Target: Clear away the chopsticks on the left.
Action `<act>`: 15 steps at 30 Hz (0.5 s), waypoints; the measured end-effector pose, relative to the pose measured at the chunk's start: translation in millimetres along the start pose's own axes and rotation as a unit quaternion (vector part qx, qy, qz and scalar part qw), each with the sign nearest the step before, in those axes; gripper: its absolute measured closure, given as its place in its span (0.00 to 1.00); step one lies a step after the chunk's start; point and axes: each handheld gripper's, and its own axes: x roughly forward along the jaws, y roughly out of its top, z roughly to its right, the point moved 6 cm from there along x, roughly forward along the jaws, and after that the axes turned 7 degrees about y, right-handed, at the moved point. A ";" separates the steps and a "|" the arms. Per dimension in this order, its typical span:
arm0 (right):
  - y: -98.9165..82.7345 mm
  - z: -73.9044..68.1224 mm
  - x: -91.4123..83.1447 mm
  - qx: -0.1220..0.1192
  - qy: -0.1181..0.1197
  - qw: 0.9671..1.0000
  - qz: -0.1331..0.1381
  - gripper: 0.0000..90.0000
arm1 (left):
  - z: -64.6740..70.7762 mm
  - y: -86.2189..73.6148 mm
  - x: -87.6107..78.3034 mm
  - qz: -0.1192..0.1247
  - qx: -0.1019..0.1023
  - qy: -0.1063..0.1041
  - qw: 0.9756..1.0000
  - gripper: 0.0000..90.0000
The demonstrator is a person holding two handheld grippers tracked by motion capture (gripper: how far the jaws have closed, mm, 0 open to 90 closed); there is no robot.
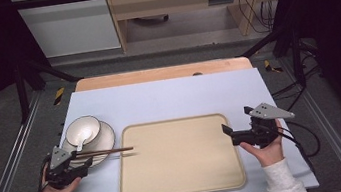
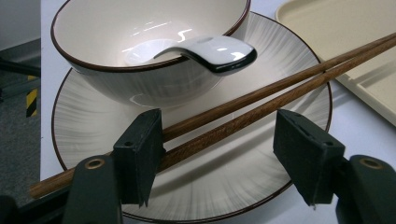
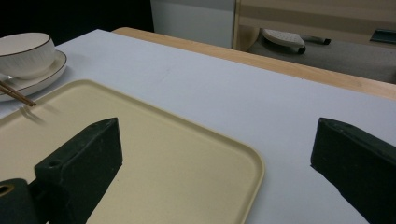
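white table (image 1: 168,96); left hand-held gripper (image 2: 219,154) part-open around chopsticks (image 2: 261,100), one jaw touching; right hand-held gripper (image 3: 215,172) released.

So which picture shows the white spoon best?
The left gripper view: the spoon is close and sharp, its handle hanging over the rim of the bowl. In the high view the spoon is a tiny white shape. In the right gripper view the bowl is far off, and I can't make out the spoon.

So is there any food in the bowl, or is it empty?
No food that I can see. The bowl holds just a white spoon, whose handle hangs over the rim. The bowl stands on a plate.
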 end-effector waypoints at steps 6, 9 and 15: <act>-0.5 0.0 1.0 -0.001 0.000 1.000 -0.002 0.03 | 0.0 0.1 -1.5 -0.005 0.005 0.005 1.000 0.44; -0.5 -0.2 1.1 0.000 0.001 1.000 -0.002 0.03 | 1.1 -0.1 -2.2 -0.007 0.010 0.005 1.000 0.48; 0.3 0.5 -0.2 -0.001 0.000 1.000 0.000 0.03 | 6.4 0.3 -3.6 -0.022 0.042 0.017 0.999 0.54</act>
